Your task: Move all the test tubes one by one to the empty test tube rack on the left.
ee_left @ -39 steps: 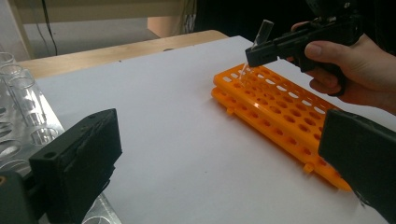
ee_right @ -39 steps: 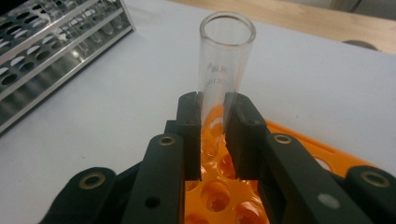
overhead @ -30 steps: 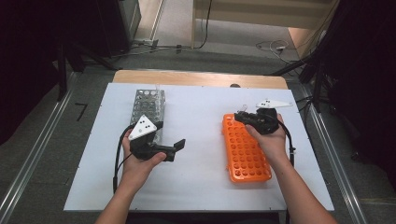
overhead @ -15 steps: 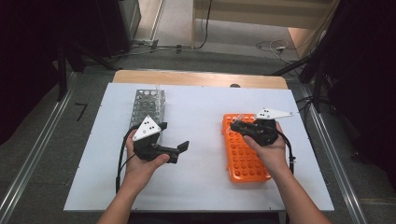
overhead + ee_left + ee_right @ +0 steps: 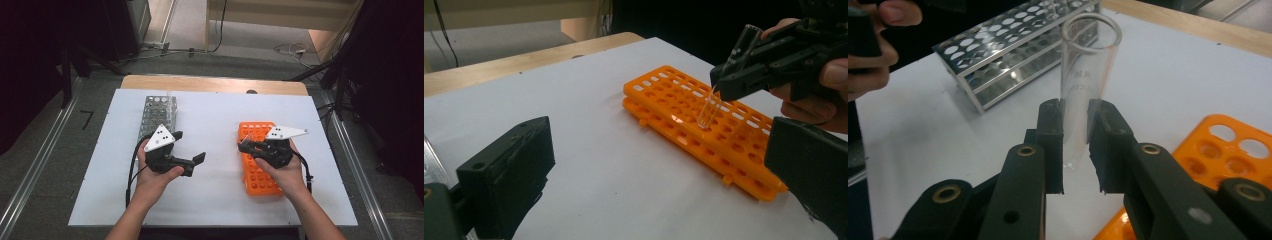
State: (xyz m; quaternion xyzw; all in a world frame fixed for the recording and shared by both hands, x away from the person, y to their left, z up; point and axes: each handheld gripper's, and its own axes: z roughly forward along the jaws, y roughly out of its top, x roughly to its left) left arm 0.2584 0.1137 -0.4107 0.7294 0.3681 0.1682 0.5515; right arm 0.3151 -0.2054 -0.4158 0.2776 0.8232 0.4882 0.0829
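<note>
My right gripper [image 5: 246,146] is shut on a clear glass test tube [image 5: 1089,70], pinched near its lower half between the pads. In the left gripper view the tube [image 5: 727,75] tilts, its rounded bottom just above or touching a hole of the orange plastic rack [image 5: 684,102]. The orange rack [image 5: 256,131] lies flat right of centre, partly under my right hand. My left gripper [image 5: 190,147] hovers open left of it, with nothing between its fingers [image 5: 509,167]. Its jaws point toward the orange rack.
A metal test tube rack [image 5: 157,112] stands at the back left of the white tabletop [image 5: 215,110]; it also appears behind the tube as the metal rack [image 5: 1013,50]. A wooden table edge [image 5: 215,84] runs along the far side, with dark floor beyond.
My right hand has carried the tube nearer and slightly left over the orange rack. The left hand has stayed almost in place.
</note>
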